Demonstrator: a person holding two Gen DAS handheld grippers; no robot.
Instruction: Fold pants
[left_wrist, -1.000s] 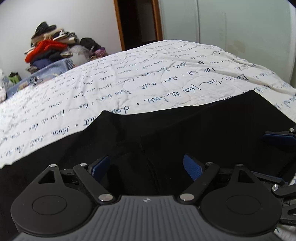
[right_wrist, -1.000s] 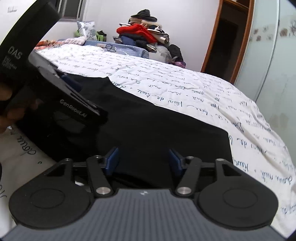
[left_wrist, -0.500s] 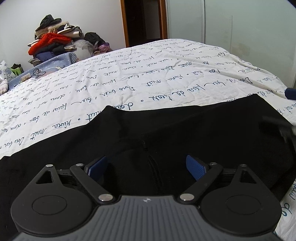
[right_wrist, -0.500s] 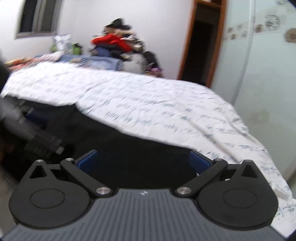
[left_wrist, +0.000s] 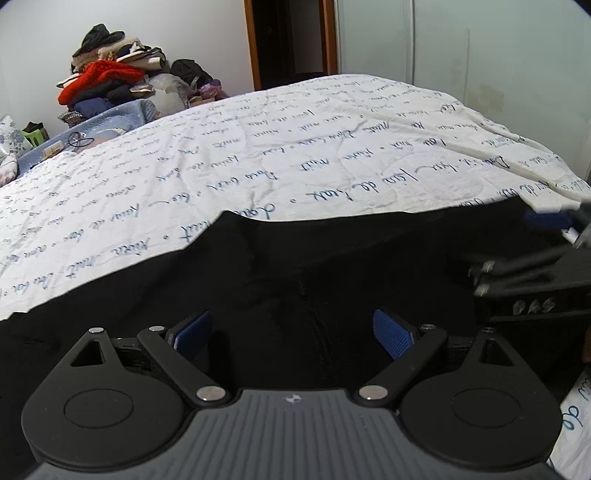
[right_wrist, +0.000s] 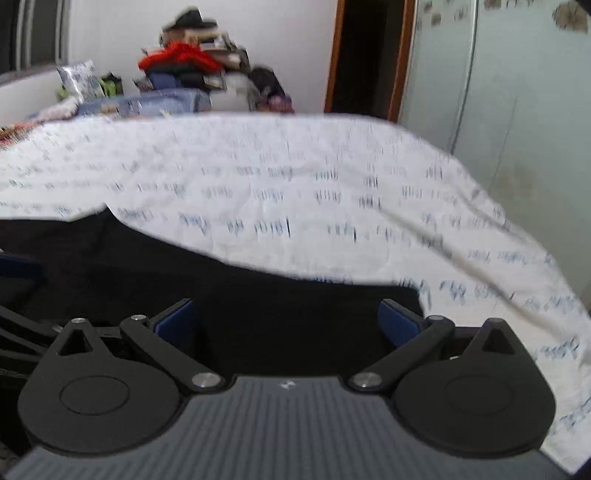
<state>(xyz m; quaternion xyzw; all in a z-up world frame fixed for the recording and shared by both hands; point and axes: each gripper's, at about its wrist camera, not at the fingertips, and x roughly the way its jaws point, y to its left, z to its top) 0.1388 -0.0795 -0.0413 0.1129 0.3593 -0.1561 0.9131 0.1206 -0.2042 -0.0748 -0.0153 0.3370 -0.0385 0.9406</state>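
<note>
Now | pants (left_wrist: 258, 273) flat, long axis left-right | bedspread (left_wrist: 295, 147) beneath

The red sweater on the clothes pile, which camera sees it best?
The left wrist view: the red sweater is sharp there, lying in the clothes pile beyond the bed. The right wrist view shows it too, but blurred.

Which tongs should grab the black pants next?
Probably the right tongs: open, over the pants' corner beside the white bedspread. The left tongs, also open, sit over the pants' middle, away from an edge.
</note>
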